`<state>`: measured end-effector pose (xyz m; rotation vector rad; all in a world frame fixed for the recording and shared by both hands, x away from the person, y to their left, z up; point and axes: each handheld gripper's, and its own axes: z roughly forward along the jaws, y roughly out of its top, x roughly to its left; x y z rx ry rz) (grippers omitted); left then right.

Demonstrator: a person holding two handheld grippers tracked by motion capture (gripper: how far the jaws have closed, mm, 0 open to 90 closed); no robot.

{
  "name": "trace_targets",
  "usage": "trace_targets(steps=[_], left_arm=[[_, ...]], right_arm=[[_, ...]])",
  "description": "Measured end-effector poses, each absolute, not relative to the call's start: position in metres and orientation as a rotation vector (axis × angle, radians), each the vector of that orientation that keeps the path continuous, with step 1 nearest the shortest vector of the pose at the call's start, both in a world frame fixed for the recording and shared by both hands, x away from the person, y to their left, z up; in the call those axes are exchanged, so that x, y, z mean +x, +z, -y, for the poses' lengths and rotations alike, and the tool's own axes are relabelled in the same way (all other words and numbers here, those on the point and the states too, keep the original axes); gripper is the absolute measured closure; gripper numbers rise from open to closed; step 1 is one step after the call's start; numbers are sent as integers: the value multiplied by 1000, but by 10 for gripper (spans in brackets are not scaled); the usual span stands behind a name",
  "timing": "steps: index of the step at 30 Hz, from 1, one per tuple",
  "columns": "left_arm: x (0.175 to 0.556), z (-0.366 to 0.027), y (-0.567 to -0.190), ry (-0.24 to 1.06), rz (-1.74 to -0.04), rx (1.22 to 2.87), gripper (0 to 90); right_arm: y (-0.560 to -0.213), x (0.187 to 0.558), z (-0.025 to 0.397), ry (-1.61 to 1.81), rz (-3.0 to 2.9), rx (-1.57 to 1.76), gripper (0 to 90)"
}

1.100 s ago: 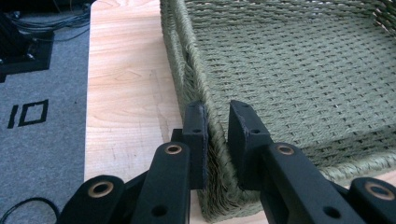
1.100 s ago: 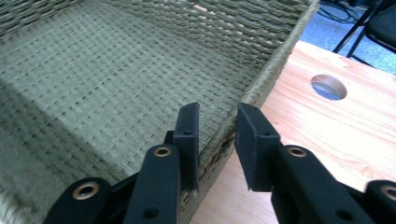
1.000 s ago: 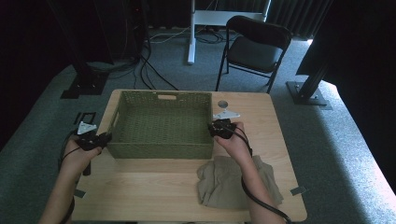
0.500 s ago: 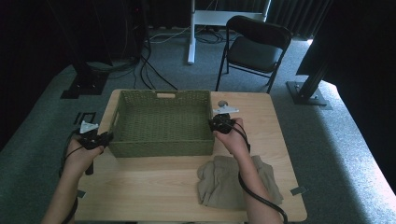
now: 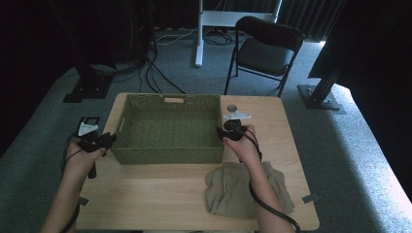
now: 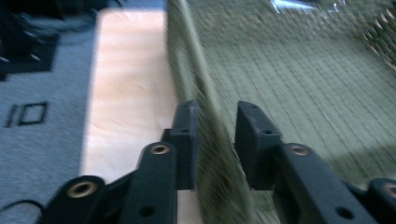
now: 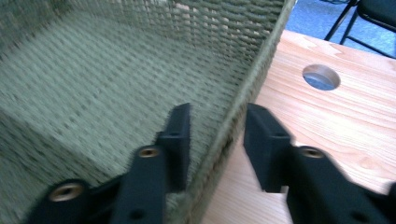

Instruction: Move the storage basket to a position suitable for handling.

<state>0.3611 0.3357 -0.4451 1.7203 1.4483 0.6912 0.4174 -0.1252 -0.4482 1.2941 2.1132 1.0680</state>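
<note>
A: Basket point(image 5: 169, 127) sits on the far half of the table point(image 5: 160, 194), a little left of centre, empty inside. Woven green walls, a handle slot in the far wall. Judged light and fairly stiff, though the weave will likely flex some if squeezed hard. Surface rough, so slip looks unlikely.

B: Grip points?

A: The rims of the two short side walls, one gripper per side. That spreads the load and keeps it level. One-sided lifting would probably tilt or twist it.

B: Left gripper point(image 5: 108, 140)?

A: At the basket's left wall, towards the near corner. In the left gripper view point(image 6: 215, 140) the rim runs up between the two jaws; one jaw outside over the table, one inside over the basket floor. Jaws straddle the wall with small gaps each side. Not clenched; spread around the wall.

B: Right gripper point(image 5: 222, 132)?

A: Same on the right wall. In the right gripper view point(image 7: 217, 140) the rim passes between the jaws, inner jaw near the weave, outer jaw apart from it over bare wood. Spread, not yet pinching.

B: Else on the table?

A: Crumpled cloth point(image 5: 245, 189) at the near right, under the right forearm, apart from the basket. Round hole point(image 7: 321, 77) in the tabletop just right of the basket's far corner.
</note>
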Motion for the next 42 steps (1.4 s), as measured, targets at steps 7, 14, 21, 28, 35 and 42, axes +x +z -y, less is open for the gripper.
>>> trace_targets(steps=[7,14,21,28,35,42], left_arm=[[389,-327,-437,725,-1423,1751,521],[410,-319,-456,732,-1450,1831,464],[417,-315,-466,750,-1504,1764,705],[421,-306,-465,808,-1562,1774,811],[423,-302,-465,815,-1566,1777,812],[426,-292,-465,804,-1563,1774,812]], right_arm=[[-443,429,123,1116,-2006,1383,507],[-450,439,115,1100,-1992,1471,503],[-457,445,105,972,-1982,1563,682],[-457,444,94,849,-1916,1565,771],[-457,447,98,872,-1908,1576,775],[-457,450,106,859,-1906,1578,778]])
